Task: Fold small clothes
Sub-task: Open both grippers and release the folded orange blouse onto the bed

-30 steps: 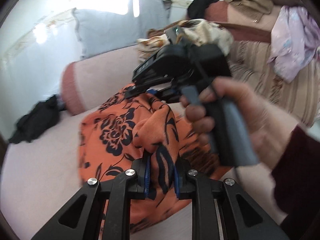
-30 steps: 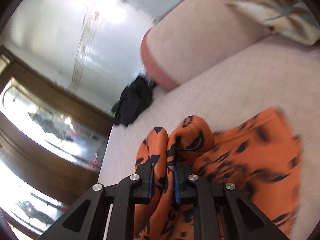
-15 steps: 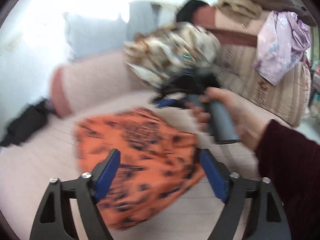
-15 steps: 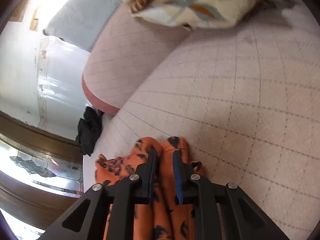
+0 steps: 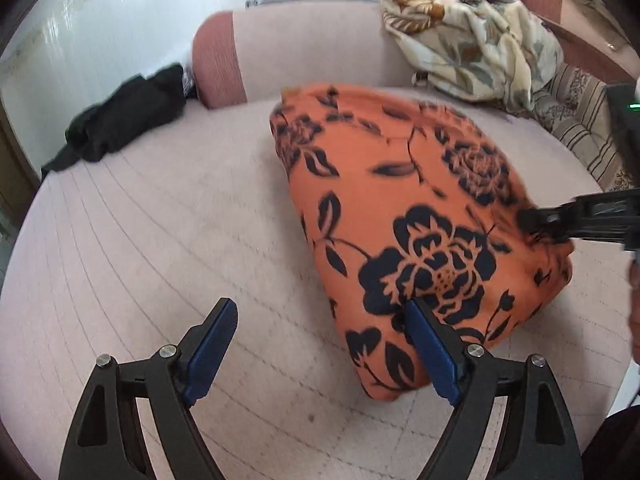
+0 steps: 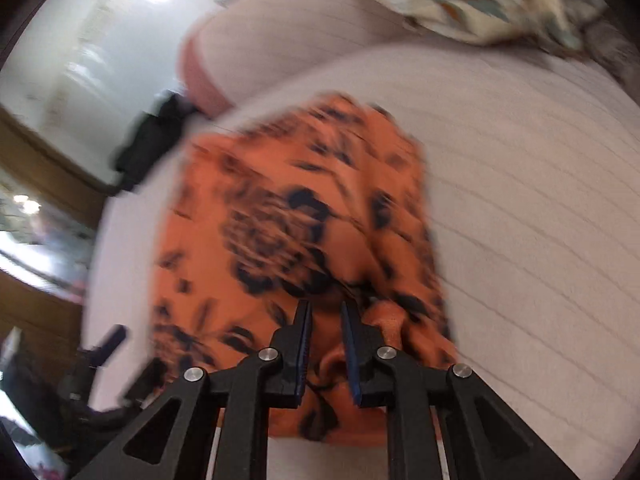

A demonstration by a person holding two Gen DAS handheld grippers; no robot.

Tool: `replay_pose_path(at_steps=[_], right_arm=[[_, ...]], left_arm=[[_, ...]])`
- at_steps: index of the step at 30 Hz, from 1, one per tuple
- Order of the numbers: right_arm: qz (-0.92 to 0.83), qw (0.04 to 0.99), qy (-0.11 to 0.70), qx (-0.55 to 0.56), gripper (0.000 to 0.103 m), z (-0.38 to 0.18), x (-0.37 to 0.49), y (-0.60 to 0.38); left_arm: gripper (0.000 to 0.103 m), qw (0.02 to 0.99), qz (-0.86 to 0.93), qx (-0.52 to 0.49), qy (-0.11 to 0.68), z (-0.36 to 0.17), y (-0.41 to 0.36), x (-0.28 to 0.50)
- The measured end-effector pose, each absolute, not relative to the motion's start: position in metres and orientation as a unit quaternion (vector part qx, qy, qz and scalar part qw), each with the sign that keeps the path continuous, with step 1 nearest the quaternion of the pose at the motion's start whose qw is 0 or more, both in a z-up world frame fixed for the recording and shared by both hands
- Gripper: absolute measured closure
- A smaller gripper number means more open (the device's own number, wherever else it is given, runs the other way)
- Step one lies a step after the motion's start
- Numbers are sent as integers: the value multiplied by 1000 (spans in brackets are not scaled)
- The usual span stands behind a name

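An orange cloth with black flowers lies folded on the pale pink bed. My left gripper is open and empty, its right finger touching the cloth's near edge. My right gripper has its jaws slightly apart over the cloth's near edge, with cloth bunched between them; the view is blurred. The right gripper also shows in the left wrist view, at the cloth's right edge.
A black garment lies at the bed's far left corner. A pink bolster runs along the back, with a cream floral blanket heaped at the right. A striped sofa stands beyond.
My left gripper opened and let go of the orange cloth, then drew back. The right gripper laid the cloth down folded and its jaws parted a little.
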State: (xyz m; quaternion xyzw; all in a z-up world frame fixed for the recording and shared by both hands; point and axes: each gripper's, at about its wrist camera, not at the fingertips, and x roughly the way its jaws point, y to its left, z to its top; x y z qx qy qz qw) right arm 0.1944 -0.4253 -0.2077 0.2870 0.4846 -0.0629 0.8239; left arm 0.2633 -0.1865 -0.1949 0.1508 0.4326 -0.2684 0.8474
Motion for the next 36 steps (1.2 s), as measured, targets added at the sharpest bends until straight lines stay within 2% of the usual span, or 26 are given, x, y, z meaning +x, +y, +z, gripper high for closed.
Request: replay_pose_path(at_steps=[3, 5, 9, 13, 16, 19, 27, 29, 33, 36], right_arm=[[-82, 821, 481, 297, 87, -194, 176, -427], [-97, 826, 476, 286, 83, -181, 172, -427], [-91, 846, 444, 281, 83, -154, 210, -429], [-78, 830, 460, 306, 82, -174, 279, -440], [-117, 817, 501, 259, 83, -216, 327, -448], [-112, 800, 501, 312, 83, -223, 338, -460], [-88, 830, 482, 267, 83, -174, 271, -428], [-79, 831, 491, 250, 79, -174, 244, -417], [-96, 832, 514, 186, 79, -192, 190, -404], [-96, 834, 506, 197, 79, -196, 161, -407]], left_arm=[[17, 847, -273, 158, 427, -194, -186, 261], [17, 845, -277, 153, 431, -195, -183, 262], [17, 844, -280, 144, 434, -192, -183, 263], [16, 848, -279, 152, 425, -194, -191, 264], [16, 849, -281, 158, 419, -194, -193, 262], [16, 849, -282, 168, 413, -193, -195, 260], [16, 851, -277, 162, 415, -192, -193, 258], [16, 852, -277, 161, 413, -193, -193, 258], [16, 852, -277, 160, 414, -194, -193, 257], [16, 854, -274, 161, 411, -194, -192, 255]])
